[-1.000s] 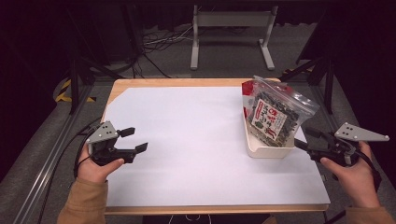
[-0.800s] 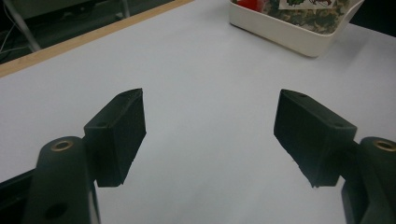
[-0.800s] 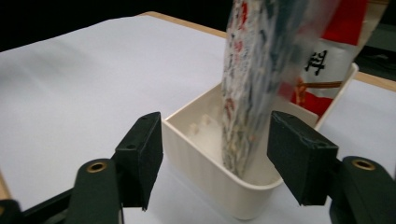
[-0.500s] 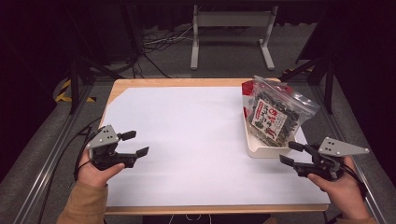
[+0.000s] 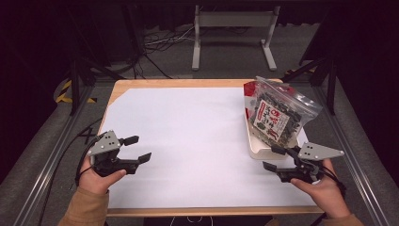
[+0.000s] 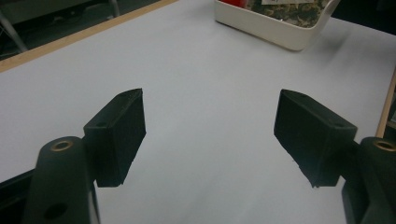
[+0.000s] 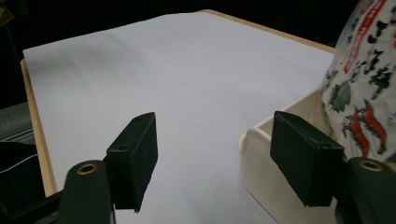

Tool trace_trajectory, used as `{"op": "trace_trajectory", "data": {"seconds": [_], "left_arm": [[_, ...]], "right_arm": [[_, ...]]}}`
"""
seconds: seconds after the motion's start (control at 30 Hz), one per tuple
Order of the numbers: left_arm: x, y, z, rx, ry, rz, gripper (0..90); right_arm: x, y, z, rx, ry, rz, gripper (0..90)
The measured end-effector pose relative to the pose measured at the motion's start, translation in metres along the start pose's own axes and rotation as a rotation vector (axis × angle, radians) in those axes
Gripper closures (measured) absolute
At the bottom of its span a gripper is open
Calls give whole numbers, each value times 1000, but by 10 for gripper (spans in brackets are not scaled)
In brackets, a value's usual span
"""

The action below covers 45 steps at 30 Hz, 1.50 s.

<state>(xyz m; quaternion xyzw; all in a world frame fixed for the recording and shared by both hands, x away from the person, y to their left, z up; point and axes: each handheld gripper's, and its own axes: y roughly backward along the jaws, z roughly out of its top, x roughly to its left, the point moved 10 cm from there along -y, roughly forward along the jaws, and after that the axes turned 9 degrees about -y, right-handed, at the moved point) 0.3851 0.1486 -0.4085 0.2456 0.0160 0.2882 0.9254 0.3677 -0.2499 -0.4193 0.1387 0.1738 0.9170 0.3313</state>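
Observation:
A clear bag of dark snacks with a red and white label (image 5: 275, 115) stands tilted in a cream tray (image 5: 256, 147) at the table's right side. My right gripper (image 5: 270, 157) hovers just in front of the tray's near end. It is open, its jaws have just been opening, and nothing lies between them. In the right gripper view the tray's corner (image 7: 261, 135) sits beside the right jaw, with the bag (image 7: 364, 93) behind it. My left gripper (image 5: 141, 148) is open and empty over the white sheet at the left, and the left gripper view shows the tray (image 6: 275, 32) far ahead.
A white sheet (image 5: 188, 132) covers most of the wooden table, whose bare edge (image 5: 188, 83) shows at the back. Metal rails run along both sides. A frame stand (image 5: 230, 28) and cables lie on the floor beyond.
My right gripper has come in from beyond the table's right edge, leftward and lower, to the tray's near end. The left gripper has barely shifted.

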Motion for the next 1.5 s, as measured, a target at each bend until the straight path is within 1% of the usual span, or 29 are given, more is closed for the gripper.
{"op": "trace_trajectory", "data": {"seconds": [0.07,0.13,0.2,0.27,0.3,0.37,0.4,0.43,0.53,0.57,0.6,0.7,0.73,0.8,0.87,0.93,1.0,1.3,1.5], "left_arm": [[-1,-1,-1,-3,-4,4,254],[-2,-2,-2,-10,5,3,255],[-2,-3,-4,-8,2,-1,255],[-3,-5,-5,-13,9,-5,256],[-3,-5,-5,-13,9,-5,256],[-5,-7,-7,-17,14,-12,256],[-7,-9,-7,-18,25,-15,256],[-7,-10,-8,-19,10,-13,255],[-9,-12,-8,-25,11,-18,255],[-9,-12,-7,-30,9,-18,255],[-9,-13,-7,-38,16,-18,256],[-10,-14,-6,-42,18,-21,255],[-11,-15,-7,-38,10,-20,255],[-11,-16,-7,-40,10,-20,255],[-11,-16,-9,-41,17,-21,255],[-10,-17,-10,-46,19,-14,255],[-10,-18,-12,-44,26,-18,255],[-9,-20,-15,-42,32,-27,254],[-9,-20,-16,-39,32,-26,249]], "right_arm": [[4,-7,0,-5,9,11,312],[7,-13,0,-11,13,22,307],[10,-20,-1,-10,20,28,302],[12,-26,-3,-6,18,42,301],[12,-26,-3,-6,18,42,301],[16,-37,-8,4,17,55,298],[17,-40,-10,8,24,53,298],[18,-44,-11,8,24,55,297],[19,-50,-12,0,27,49,287],[19,-52,-13,4,35,39,276],[18,-54,-13,3,40,31,273],[17,-61,-16,1,38,16,265],[17,-64,-17,0,38,11,262],[17,-66,-18,1,37,8,262],[15,-70,-19,-8,32,-4,273],[14,-71,-18,-27,25,-25,287],[14,-74,-17,-62,20,-49,284],[16,-76,-20,-53,22,-47,279],[17,-76,-22,-44,26,-40,247]]}}
